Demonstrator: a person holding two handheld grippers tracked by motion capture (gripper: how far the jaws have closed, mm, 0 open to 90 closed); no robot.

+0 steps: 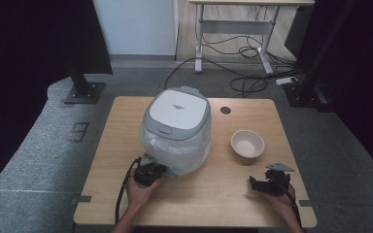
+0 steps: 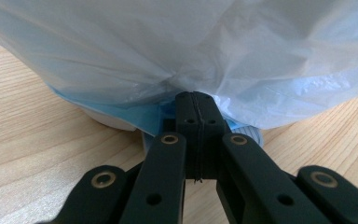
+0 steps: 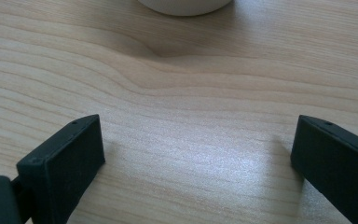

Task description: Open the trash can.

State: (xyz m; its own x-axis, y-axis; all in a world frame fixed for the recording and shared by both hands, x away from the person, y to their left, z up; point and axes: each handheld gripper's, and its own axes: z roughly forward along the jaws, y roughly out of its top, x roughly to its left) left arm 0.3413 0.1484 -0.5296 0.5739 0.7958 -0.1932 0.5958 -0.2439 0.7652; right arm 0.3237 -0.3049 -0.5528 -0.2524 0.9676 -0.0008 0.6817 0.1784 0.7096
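Observation:
A white and grey rice cooker (image 1: 177, 114) stands mid-table, its body wrapped in a thin translucent plastic bag (image 1: 184, 148). My left gripper (image 1: 161, 169) is at the cooker's lower front, shut on a gathered fold of the bag (image 2: 168, 46); the jaws of the left gripper (image 2: 196, 95) are pressed together with the film pinched at their tips. A blue edge of the bag and the cooker's white base (image 2: 107, 119) show beneath. My right gripper (image 1: 256, 183) rests near the front right, open, its jaws wide apart over bare wood (image 3: 198, 140).
A beige bowl (image 1: 247, 143) sits right of the cooker, just beyond the right gripper; its base (image 3: 186, 4) shows at the top edge. The wooden table (image 1: 121, 194) has a cable hole (image 1: 225, 110). A desk (image 1: 233, 24) and floor cables lie behind.

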